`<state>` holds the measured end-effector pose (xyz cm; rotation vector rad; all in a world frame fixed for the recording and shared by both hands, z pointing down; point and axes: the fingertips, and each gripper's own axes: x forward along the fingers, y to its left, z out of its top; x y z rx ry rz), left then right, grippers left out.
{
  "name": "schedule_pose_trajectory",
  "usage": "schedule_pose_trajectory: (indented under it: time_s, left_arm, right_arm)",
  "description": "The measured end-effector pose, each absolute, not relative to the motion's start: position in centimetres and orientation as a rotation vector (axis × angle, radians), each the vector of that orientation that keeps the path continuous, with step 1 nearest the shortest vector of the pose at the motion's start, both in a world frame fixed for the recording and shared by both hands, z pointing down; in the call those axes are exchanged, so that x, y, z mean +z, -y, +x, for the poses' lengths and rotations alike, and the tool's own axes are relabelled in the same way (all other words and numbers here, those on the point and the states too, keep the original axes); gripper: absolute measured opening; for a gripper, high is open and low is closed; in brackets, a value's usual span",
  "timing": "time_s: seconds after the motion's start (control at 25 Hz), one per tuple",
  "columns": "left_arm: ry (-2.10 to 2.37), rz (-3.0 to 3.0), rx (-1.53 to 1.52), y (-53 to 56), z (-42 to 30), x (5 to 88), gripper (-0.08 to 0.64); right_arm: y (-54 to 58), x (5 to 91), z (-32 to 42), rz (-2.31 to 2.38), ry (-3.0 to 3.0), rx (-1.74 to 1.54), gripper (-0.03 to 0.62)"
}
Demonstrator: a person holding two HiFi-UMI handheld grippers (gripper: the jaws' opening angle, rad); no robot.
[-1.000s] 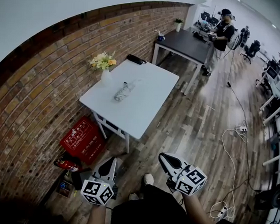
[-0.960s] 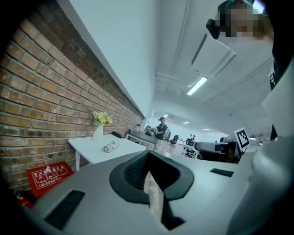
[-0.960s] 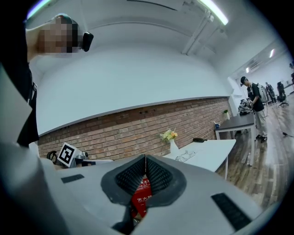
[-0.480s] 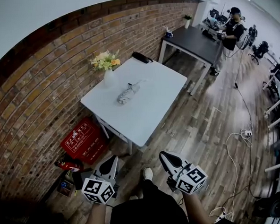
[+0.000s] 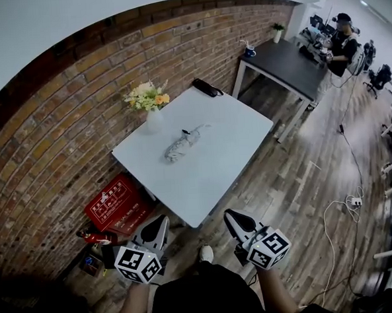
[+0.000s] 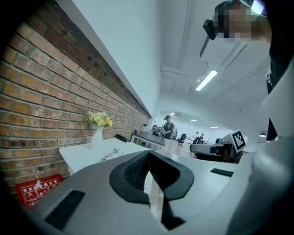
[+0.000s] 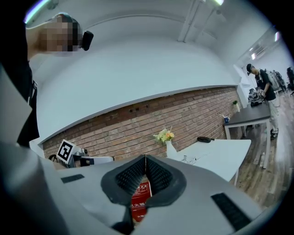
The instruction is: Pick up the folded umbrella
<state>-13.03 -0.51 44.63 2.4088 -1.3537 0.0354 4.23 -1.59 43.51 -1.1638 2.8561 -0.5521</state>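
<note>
Folded grey umbrella (image 5: 182, 143) flat on white table (image 5: 235, 150), mid-top.

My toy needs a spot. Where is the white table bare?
Bare: the table from the folded umbrella to its near edge, and its right side. Crowded: by the brick wall, with the vase and black object.

White Chinese characters, too small to read, stand on the lid of a red box (image 5: 116, 204) just ahead and left of the left gripper (image 5: 157, 226).
</note>
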Motion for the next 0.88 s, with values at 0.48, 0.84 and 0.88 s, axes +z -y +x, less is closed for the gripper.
schedule_pose_trajectory:
  time_s: [0.48,0.84,0.88]
  left_arm:
    - [1.508,2.332,0.097,7.8,-9.9,45.3,0.012]
    - [1.571,2.302,0.162,10.6,-9.2,46.0,0.012]
    - [1.578,2.302,0.188,10.9,-9.3,46.1,0.012]
  right_arm:
    - [10.6,44.6,6.6,-0.976,-2.912,-0.594,0.021]
    - [13.6,45.1,7.0,-0.896,-2.913,-0.633,0.021]
    - [13.8,45.2,6.9,-0.890,-2.908,-0.640,0.021]
